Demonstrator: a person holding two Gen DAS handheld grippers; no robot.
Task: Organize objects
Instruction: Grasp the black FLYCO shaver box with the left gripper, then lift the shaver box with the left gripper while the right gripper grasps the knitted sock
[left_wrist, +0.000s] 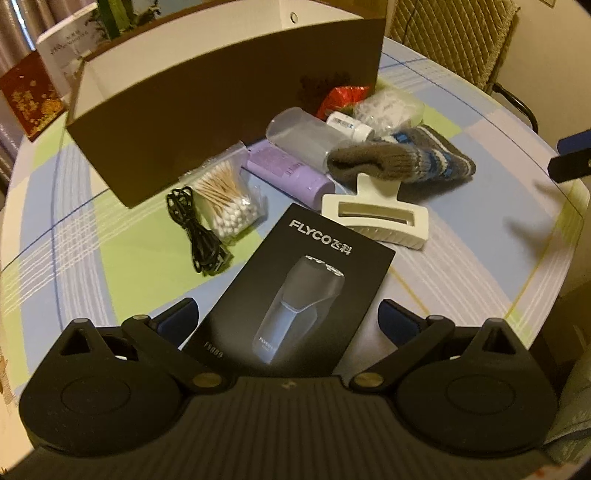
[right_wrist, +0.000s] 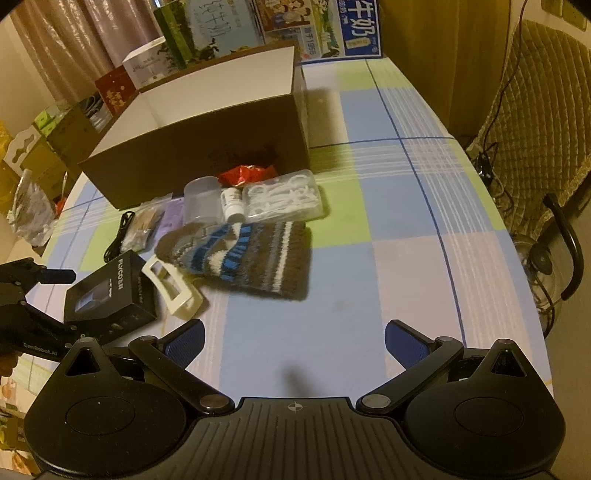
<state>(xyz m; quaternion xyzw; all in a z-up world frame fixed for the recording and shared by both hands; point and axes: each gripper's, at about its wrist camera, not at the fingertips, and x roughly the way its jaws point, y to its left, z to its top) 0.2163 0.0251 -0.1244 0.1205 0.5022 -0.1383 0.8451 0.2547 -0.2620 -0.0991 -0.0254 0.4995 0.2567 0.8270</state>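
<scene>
My left gripper (left_wrist: 288, 325) hangs spread wide around the near end of the black Flyco shaver box (left_wrist: 295, 291), whose lower edge the gripper body hides. My right gripper (right_wrist: 294, 345) is equally apart over bare checked tablecloth (right_wrist: 406, 206). Only the right wrist shows the brown cardboard box (right_wrist: 207, 147) standing open on top.

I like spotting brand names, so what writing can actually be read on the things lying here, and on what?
"FLYCO飞科": top of the black shaver box.
"FS889", faint: lower left of that box.
"牛奶": blue poster behind the table.
"1958": same poster, lower strip.
"Genrobot.AI", partly hidden: side of the left tongs, seen from the right wrist.
Too blurred: white bottle label, red box, white booklet.
</scene>
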